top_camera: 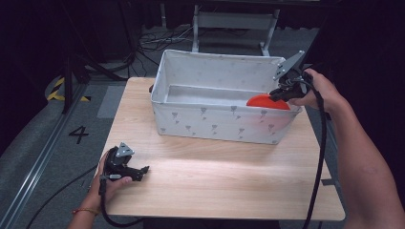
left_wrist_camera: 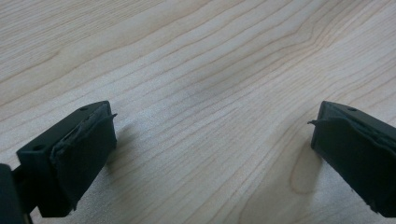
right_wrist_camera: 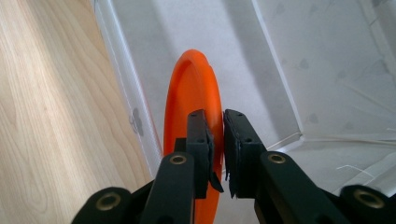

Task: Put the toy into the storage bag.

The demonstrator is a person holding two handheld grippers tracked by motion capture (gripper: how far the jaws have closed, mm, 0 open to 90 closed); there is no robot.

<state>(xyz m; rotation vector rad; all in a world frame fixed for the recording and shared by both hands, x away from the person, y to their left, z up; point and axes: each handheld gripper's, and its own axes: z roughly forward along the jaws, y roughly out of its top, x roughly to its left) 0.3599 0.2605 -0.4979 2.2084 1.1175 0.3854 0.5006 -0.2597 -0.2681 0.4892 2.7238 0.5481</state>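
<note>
Flat round orange plastic disc (right_wrist_camera: 191,93) held on edge inside the white fabric storage bin (top_camera: 215,121), at the bin's right end, just inside the near wall, roughly 2 o'clock on the light wooden tabletop (top_camera: 215,176). Disc's flat faces run parallel to that near wall; its rim points up. Right gripper (right_wrist_camera: 215,140) pinches the disc's rim from above, jaws nearly together with the orange edge between them. Right hand (top_camera: 320,90) sits over the bin's right corner, forearm reaching in from 5 o'clock, gripper tilted down into the bin. Likely a drop or set-down into the bin, and the right hand is the one on it. Left gripper (top_camera: 128,168) rests at 8 o'clock on the tabletop, well apart from the bin, jaws spread wide over bare wood, holding nothing.
</note>
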